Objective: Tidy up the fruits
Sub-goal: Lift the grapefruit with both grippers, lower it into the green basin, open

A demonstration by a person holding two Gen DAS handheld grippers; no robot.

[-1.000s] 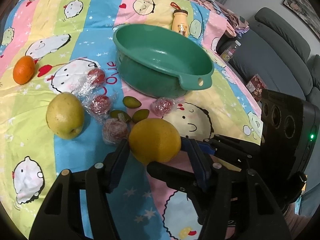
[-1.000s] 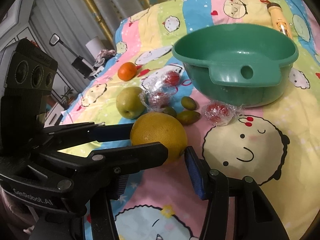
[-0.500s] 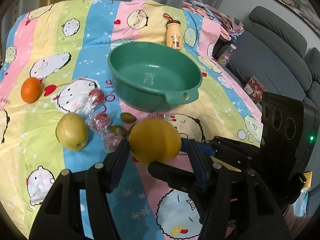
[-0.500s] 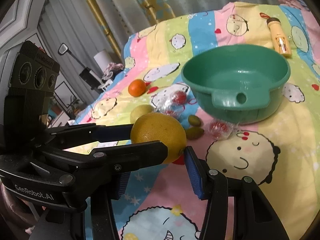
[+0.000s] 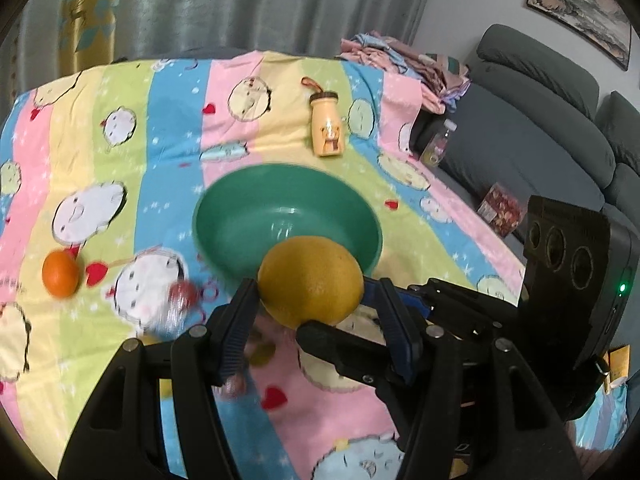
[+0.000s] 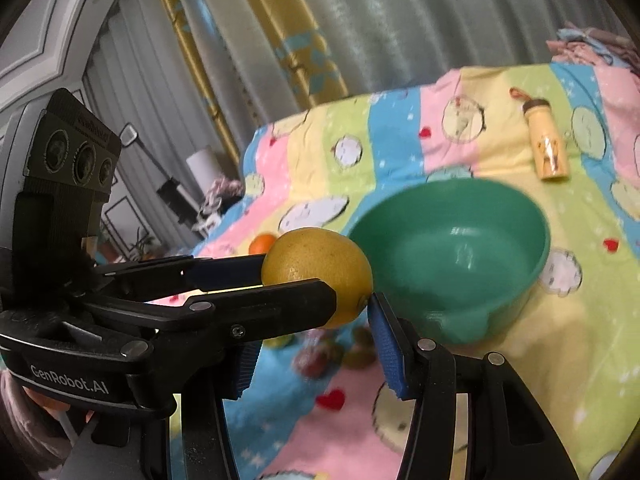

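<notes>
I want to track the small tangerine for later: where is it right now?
In the left wrist view the small tangerine sits on the striped cloth at far left, left of the green basin, apart from it.

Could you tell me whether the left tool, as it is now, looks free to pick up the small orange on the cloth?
Probably not: the left tool is shut on the big yellow fruit, shared with the right tool, so the small orange must wait.
</notes>
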